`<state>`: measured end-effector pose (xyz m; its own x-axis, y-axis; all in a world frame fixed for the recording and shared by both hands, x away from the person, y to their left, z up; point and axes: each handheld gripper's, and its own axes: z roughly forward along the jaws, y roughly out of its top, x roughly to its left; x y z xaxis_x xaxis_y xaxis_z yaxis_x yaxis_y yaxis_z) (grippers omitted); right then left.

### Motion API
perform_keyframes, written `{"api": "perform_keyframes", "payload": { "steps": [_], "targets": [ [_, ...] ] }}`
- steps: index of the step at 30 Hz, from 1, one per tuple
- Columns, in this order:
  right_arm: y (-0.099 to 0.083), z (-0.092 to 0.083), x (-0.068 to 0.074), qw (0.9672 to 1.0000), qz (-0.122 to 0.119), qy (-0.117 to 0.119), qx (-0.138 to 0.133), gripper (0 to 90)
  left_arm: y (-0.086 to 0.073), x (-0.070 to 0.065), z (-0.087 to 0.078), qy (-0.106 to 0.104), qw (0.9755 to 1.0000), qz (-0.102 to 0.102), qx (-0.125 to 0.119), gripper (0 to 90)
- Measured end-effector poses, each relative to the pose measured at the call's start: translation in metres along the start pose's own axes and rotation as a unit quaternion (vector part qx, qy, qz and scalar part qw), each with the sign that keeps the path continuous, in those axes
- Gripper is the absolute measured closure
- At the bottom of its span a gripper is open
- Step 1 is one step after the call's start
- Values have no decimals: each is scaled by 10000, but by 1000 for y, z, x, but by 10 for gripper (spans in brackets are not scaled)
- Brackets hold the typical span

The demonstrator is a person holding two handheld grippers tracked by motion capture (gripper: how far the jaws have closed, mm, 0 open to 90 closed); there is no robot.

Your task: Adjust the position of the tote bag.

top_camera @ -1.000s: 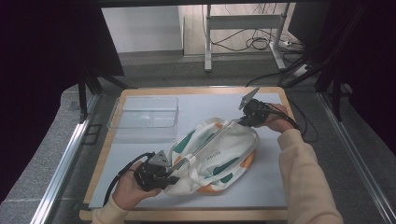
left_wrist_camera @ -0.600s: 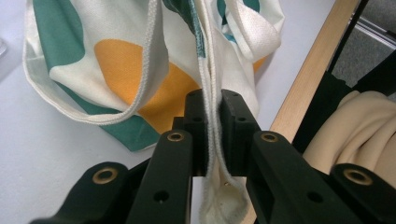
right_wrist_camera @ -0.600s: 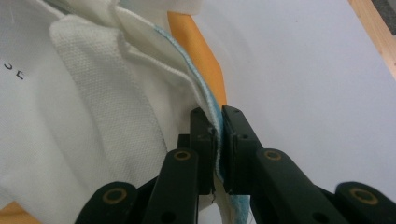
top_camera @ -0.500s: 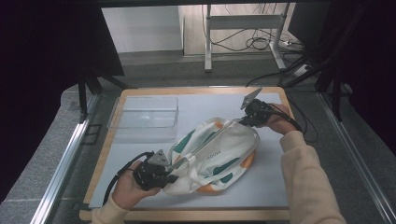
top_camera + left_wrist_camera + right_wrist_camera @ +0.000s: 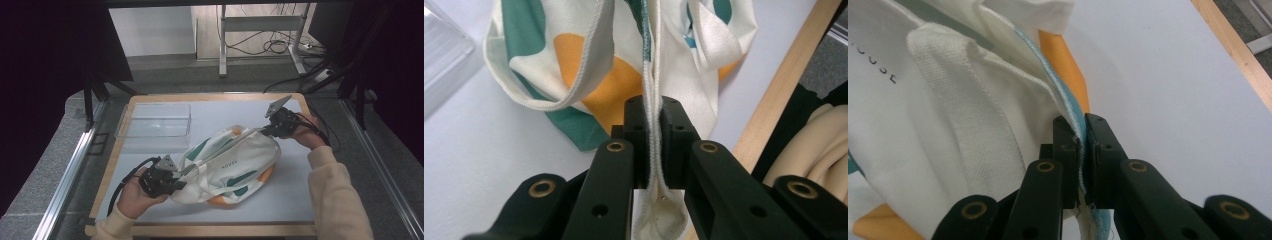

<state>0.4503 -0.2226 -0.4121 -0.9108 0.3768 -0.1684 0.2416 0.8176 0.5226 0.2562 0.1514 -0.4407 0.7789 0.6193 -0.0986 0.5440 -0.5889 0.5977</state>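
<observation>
The cloth bag (image 5: 227,167), cream with green and orange patches, lies in the middle of the white table mat (image 5: 300,200), stretched on a diagonal between the two grippers. At the bag's near end the left gripper (image 5: 181,176) is closed tight on the bag's edge; in the left gripper view the left gripper (image 5: 653,130) pinches a folded hem of the fabric between its jaws, and a loop of the hem hangs out below the pads. At the bag's far end the right gripper (image 5: 267,131) is also closed on the fabric; in the right gripper view the right gripper (image 5: 1081,145) clamps a thin cream and light blue edge of the bag (image 5: 948,110), with an orange patch just behind it. Both pairs of jaws have almost no gap, only the cloth between them. Beyond the bag stands a clear plastic tray (image 5: 156,120), apart from the bag. The wooden frame (image 5: 210,230) runs around the mat.
</observation>
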Motion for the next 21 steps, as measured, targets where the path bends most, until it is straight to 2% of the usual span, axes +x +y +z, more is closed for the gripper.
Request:
{"api": "perform_keyframes", "payload": {
  "steps": [7, 10, 16, 21],
  "targets": [
    [-5, -19, 5, 9999, -47, -115, -94, 846, 6, 18, -5, 128, 9999, -37, -32, 849],
    [-7, -24, 8, 9998, -66, -130, -97, 846, 7, 23, -4, 119, 9999, -49, -23, 849],
    [-22, -38, 21, 9996, -5, -181, -235, 846, 14, 37, -4, 205, 9998, 47, -34, 849],
    [-31, -45, 27, 9991, 70, -182, -363, 846, 21, 46, -7, 208, 9997, 21, -83, 848]
  ]
}}
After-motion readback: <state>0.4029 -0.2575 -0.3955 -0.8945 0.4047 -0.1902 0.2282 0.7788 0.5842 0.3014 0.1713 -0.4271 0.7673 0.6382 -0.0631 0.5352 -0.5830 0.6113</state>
